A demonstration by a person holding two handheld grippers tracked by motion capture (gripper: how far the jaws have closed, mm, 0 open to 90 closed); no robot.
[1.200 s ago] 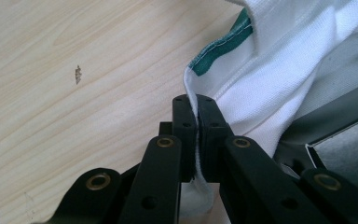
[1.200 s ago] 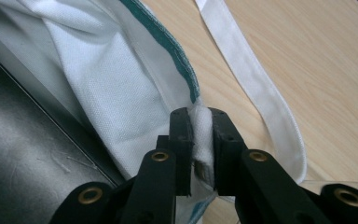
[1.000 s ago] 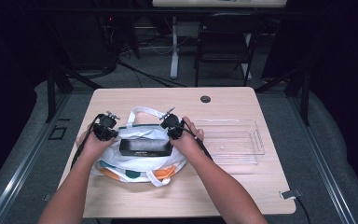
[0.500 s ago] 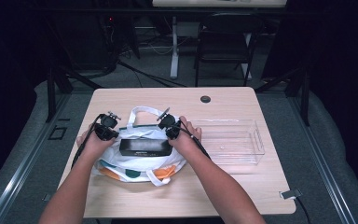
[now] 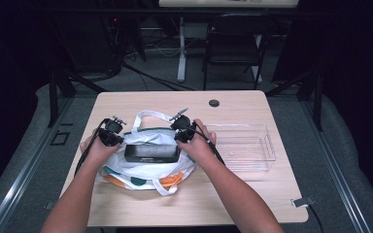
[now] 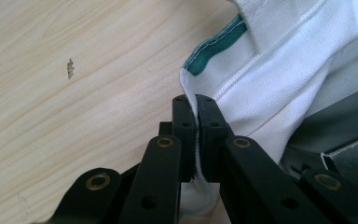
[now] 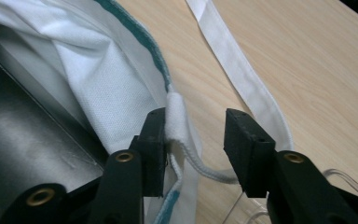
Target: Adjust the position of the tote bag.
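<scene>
- The left hand-held gripper (image 6: 197, 105) has its jaws pinched tight on the white fabric rim of the tote bag (image 6: 279, 79), at the bag's left edge, just below a strip of green trim
- In the high view that left hand-held gripper (image 5: 110, 134) sits at the left end of the tote bag (image 5: 143, 167), with the person's left hand behind it
- The right hand-held gripper (image 7: 193, 140) has just been opening; its jaws now stand partly apart, the folded white seam of the bag's rim lies against the left jaw's pad, and the right jaw is clear of the cloth, so nothing is clamped
- In the high view the right hand-held gripper (image 5: 183, 130) is at the bag's right end
- A dark rectangular box (image 5: 151, 152) lies in the bag's mouth, between the two grippers
- One white bag handle (image 7: 242, 74) lies flat on the tabletop (image 5: 243, 104) beyond the bag's right rim
- A clear plastic tray (image 5: 245, 148) stands on the tabletop just to the right of the bag
</scene>
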